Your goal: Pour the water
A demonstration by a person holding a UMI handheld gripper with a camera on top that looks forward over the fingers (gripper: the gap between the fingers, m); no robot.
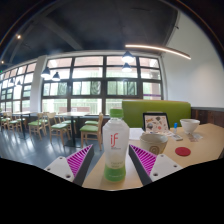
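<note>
gripper [115,160] level, facing forward; both pink pads [79,160] pressed against a bottle [115,148] held upright between them.

The bottle [115,148] stands between the fingers [80,160], its base cut off below, so contact with the pads cannot be told. The print on its label is too small to read. The cup [157,142] sits partly behind the right finger. The framed sign [155,122] is too small to read. Chairs [60,126] beyond blur together.
</note>
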